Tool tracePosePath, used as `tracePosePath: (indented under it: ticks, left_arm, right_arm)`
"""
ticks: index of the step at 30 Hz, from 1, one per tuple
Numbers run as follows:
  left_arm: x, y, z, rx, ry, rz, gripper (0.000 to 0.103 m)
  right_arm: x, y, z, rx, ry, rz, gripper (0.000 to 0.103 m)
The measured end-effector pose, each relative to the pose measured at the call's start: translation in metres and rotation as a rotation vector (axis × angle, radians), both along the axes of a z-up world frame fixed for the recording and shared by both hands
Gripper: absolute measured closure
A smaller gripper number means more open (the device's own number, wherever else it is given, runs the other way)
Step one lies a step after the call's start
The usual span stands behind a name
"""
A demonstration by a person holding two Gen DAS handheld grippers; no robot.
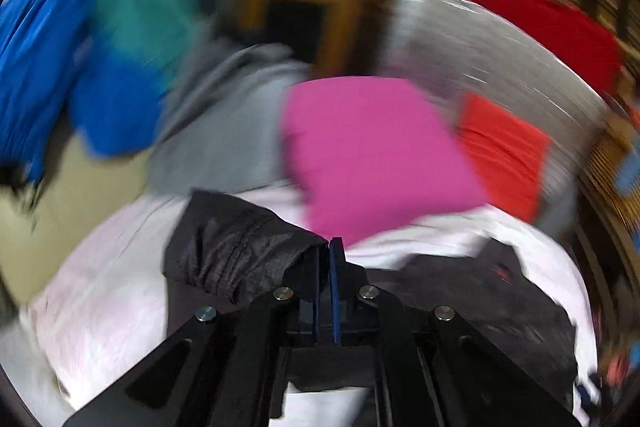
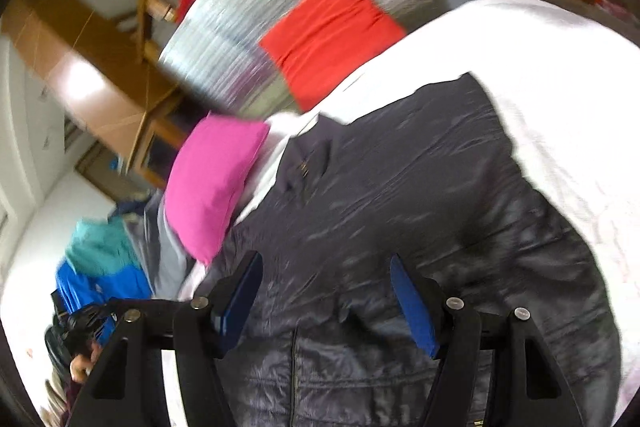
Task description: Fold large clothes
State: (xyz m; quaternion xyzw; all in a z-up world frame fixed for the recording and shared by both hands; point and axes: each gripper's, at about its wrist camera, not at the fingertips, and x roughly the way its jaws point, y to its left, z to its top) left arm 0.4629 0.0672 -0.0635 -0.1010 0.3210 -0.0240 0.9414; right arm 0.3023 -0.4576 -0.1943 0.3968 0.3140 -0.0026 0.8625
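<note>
Black jacket (image 2: 400,227) cuff pinched in closed left gripper (image 1: 325,247); right gripper (image 2: 326,291) agape above it, empty

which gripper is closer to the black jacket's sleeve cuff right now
Left. The left gripper is shut on the gathered sleeve cuff of the black jacket. The right gripper is open and hovers over the jacket's body near the zipper, not at the cuff.

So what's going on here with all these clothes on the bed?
A person is folding a black jacket spread on a white sheet, using a handheld gripper in each hand. The left gripper is shut on a bunched part of the jacket, apparently a cuff. The right gripper hangs open above the jacket's body, holding nothing. A pink folded garment and an orange one lie beyond.
</note>
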Motion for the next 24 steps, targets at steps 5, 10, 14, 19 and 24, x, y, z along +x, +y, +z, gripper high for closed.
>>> tracePosePath:
  ticks: [5,10,14,19,24]
  left_arm:
    - [-0.024,-0.133,0.039,0.086,-0.068,-0.283,0.1]
    - [-0.061,-0.262,0.042,0.136,-0.072,-0.524,0.1]
    - [-0.083,-0.336,0.022,0.172,-0.023,-0.65,0.1]
    - [-0.079,-0.338,0.015,0.213,0.008,-0.661,0.099]
    - [-0.034,-0.257,0.022,0.131,0.09,-0.466,0.053]
  right_arm:
    - [-0.018,-0.047,0.003,0.111,-0.021,-0.109,0.033]
    - [-0.036,-0.086,0.004,0.203,-0.041,-0.192,0.033]
    - [-0.048,-0.107,-0.001,0.272,-0.046,-0.228,0.033]
    - [-0.056,-0.121,-0.007,0.301,-0.019,-0.242,0.033]
    - [-0.055,-0.122,-0.012,0.328,-0.001,-0.226,0.032]
